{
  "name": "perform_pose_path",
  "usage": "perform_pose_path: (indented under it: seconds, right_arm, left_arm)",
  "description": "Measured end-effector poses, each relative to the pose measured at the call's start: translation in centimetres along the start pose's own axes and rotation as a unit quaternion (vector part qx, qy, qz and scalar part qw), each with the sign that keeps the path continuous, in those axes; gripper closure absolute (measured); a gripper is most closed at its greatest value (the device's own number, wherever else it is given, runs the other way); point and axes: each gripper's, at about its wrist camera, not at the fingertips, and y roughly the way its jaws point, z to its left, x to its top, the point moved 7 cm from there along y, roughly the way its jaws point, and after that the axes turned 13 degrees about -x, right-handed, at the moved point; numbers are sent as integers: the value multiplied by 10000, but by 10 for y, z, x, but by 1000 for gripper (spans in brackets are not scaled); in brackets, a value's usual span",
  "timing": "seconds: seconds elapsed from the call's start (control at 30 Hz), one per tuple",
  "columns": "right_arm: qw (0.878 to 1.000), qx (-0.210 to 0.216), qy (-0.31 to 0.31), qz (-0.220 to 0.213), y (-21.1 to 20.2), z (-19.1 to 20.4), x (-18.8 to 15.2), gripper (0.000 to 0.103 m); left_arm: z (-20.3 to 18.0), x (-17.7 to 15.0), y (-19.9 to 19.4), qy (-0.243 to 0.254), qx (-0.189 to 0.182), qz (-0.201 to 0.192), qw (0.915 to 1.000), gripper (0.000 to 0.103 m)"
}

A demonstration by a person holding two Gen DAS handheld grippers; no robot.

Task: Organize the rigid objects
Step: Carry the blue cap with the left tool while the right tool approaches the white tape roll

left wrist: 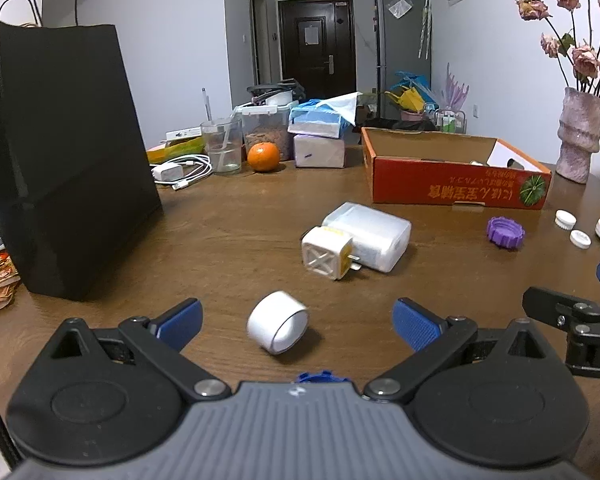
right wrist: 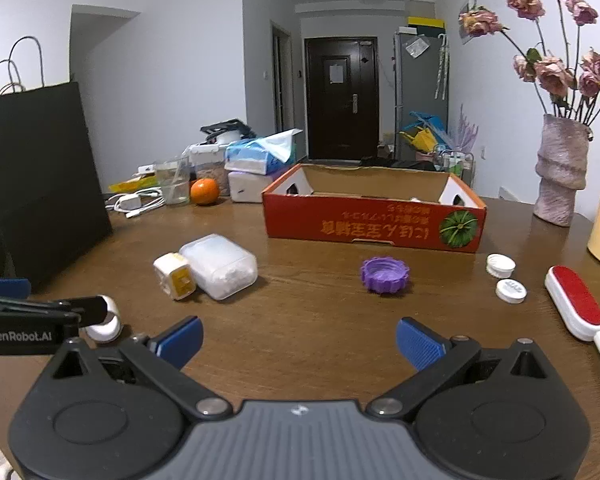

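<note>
The left tool is sitting wide open, holding nothing. The white ring is lying on its side on the counter, right between the blue fingers. The right tool is waiting open too, farther off.

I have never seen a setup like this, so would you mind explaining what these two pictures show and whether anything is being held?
Each picture comes from a fisheye camera mounted on a handheld two-finger gripper, looking forward along its blue-padded fingers. A person carries one gripper in each hand.

The left wrist view shows the left gripper open around a white ring-shaped cap lying on the wooden table, not gripping it. The right wrist view shows the right gripper open and empty.

Further out lie a white plug adapter, a translucent plastic box, a purple cap, two small white caps and an orange cardboard tray.
</note>
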Motion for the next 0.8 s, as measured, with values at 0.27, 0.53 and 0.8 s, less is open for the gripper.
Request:
perform_pose_path:
  seconds: [0.27, 0.53, 0.8]
  right_arm:
    - [9999, 34, -72, 83, 2, 10, -8, 0]
    - [9998, -8, -86, 174, 6, 7, -19, 0]
    - [9998, 20, -60, 209, 9, 3, -28, 0]
  left_arm:
    - [5, -19, -1, -114, -76, 170, 9998, 0]
    - [-4, -41, 10, -181, -213, 362, 9990, 0]
    - [-9, -57, 19, -257, -223, 486, 9982, 0]
